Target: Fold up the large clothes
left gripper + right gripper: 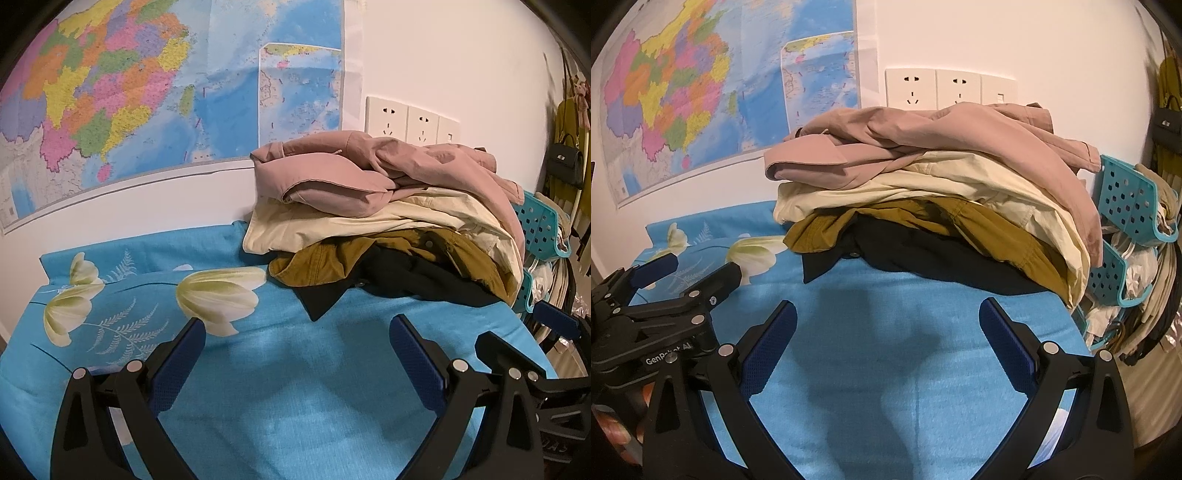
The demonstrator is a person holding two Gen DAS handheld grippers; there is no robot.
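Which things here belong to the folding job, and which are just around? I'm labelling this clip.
Job: pink garment, cream garment, mustard garment, black garment, blue floral sheet.
Around: wall map, sockets, teal basket, black handbag.

Soft, even indoor light, a little dim. Faint shadows fall on the blue sheet (886, 332) just before the clothes pile (934, 192). Fisheye bending curves the wall map (129, 92); corners go black. Focus stays sharp.
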